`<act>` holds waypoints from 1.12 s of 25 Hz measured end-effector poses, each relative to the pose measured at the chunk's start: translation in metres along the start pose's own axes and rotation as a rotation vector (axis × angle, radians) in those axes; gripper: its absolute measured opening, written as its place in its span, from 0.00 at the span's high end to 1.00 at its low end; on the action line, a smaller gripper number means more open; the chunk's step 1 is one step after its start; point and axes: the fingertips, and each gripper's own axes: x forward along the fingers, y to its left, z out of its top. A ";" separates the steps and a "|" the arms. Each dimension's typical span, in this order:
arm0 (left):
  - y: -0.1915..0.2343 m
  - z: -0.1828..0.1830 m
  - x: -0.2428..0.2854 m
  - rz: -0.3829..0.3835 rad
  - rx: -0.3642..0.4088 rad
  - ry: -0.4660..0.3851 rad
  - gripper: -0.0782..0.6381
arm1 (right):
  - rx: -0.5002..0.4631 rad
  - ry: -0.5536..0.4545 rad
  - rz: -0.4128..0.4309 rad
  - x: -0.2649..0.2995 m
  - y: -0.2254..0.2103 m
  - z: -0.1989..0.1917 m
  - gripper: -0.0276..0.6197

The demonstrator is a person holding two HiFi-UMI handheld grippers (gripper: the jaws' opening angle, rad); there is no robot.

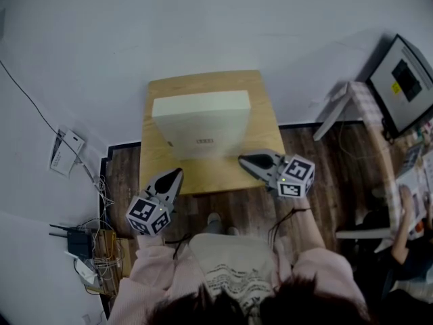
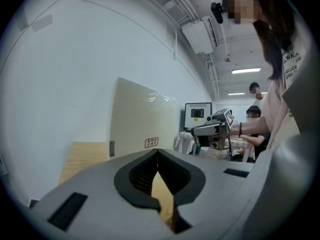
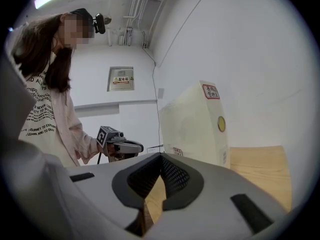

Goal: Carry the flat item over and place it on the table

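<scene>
A flat white box (image 1: 201, 124) stands on its edge on the wooden tabletop (image 1: 260, 97), near the middle, with bare wood showing at its 12 o'clock and at its 6 o'clock. The left tool (image 1: 178, 172) hangs at the box's 7 o'clock over the tabletop's near edge, its jaws pressed together with nothing between them, and it is clear of the box. The right tool (image 1: 242, 160) sits at the box's 5 o'clock, also pressed together and empty, near the box's lower corner but apart from it. Both tools point toward the box. A dark monitor (image 1: 406, 80) stands well away at 3 o'clock.
</scene>
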 end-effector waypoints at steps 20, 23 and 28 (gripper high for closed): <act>-0.018 0.009 0.002 -0.018 0.037 -0.024 0.90 | -0.062 -0.011 0.035 -0.004 0.020 0.005 0.97; -0.018 0.010 0.004 -0.024 0.043 -0.024 0.90 | -0.063 -0.014 0.037 -0.003 0.020 0.006 0.97; -0.016 0.009 0.006 -0.030 0.042 -0.018 0.90 | -0.062 -0.013 0.046 0.000 0.020 0.006 0.97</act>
